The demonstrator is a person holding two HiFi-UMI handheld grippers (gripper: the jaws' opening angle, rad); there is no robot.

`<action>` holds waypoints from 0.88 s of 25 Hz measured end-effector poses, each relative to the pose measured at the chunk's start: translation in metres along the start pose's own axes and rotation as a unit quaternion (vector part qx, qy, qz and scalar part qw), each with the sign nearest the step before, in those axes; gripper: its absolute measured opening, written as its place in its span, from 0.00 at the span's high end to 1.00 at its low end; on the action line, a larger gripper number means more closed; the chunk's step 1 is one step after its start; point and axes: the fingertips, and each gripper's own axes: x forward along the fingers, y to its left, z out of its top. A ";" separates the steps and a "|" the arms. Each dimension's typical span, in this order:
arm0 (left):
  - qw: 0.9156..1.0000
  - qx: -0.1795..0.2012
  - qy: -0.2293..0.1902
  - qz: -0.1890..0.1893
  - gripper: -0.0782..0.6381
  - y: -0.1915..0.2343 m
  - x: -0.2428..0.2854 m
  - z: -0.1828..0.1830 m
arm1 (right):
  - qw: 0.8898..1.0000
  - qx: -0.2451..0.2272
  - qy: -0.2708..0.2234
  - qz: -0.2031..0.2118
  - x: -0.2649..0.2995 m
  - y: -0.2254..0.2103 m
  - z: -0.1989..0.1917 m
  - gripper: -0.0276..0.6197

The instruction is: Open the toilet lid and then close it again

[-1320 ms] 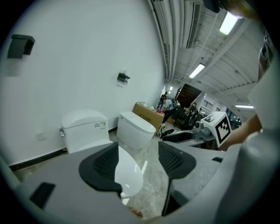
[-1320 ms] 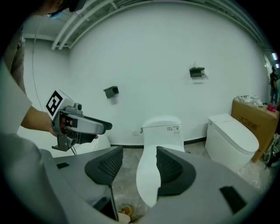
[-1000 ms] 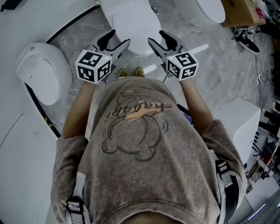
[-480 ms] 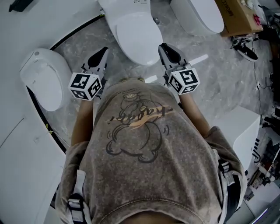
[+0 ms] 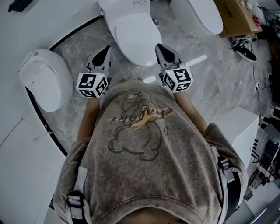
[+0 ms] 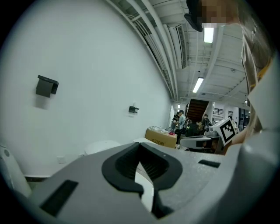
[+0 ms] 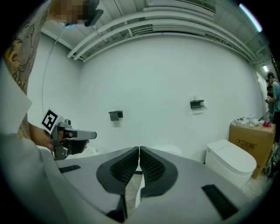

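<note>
Left toilet point(image 5: 43, 78): white, lid down, at the far left on the grey floor point(image 5: 83, 41), well apart from both grippers.
Left gripper point(image 5: 105, 52): held near the left side of the middle toilet's front end, pointing forward. Its jaws have just been closing and now meet pad to pad in the left gripper view point(image 6: 140, 148), with nothing between them. They are aimed at the bare white wall point(image 6: 87, 78).
Toilet point(image 5: 124, 8): stands straight ahead of the person, between the two grippers.
Lid point(image 5: 136, 37): down flat over the bowl — neither gripper is on it.
Shirt point(image 5: 140, 144): grey-brown with a printed figure; it fills the lower head view just behind the grippers.
Right gripper point(image 5: 161, 49): near the toilet's right side, about level with the left one. Its jaws have also just been closing and now stand together, empty, in the right gripper view point(image 7: 139, 151). That view shows the left gripper off to its left point(image 7: 70, 135).
Right toilet point(image 5: 199, 15): white, lid down, past the right gripper.
Box point(image 5: 238, 15): cardboard, just beside the right toilet at the top right.
Shoe point(image 5: 245, 48): dark, on the floor near the box.
</note>
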 end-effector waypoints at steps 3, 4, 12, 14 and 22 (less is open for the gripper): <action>1.000 -0.001 0.001 0.001 0.88 -0.002 0.004 0.000 | 1.000 0.006 -0.002 -0.005 0.001 -0.002 -0.001 0.91; 1.000 -0.001 0.001 0.002 0.88 -0.003 0.005 0.000 | 1.000 0.007 -0.002 -0.006 0.001 -0.003 -0.001 0.91; 1.000 -0.013 0.003 0.013 0.88 -0.006 0.003 -0.001 | 1.000 0.009 -0.009 -0.004 -0.001 0.002 0.002 0.91; 1.000 -0.013 0.003 0.015 0.88 -0.007 0.002 -0.002 | 1.000 0.009 -0.009 -0.003 -0.001 0.004 0.002 0.91; 1.000 -0.019 -0.001 0.016 0.88 -0.009 0.000 -0.003 | 1.000 0.009 -0.006 -0.003 -0.004 0.005 -0.001 0.91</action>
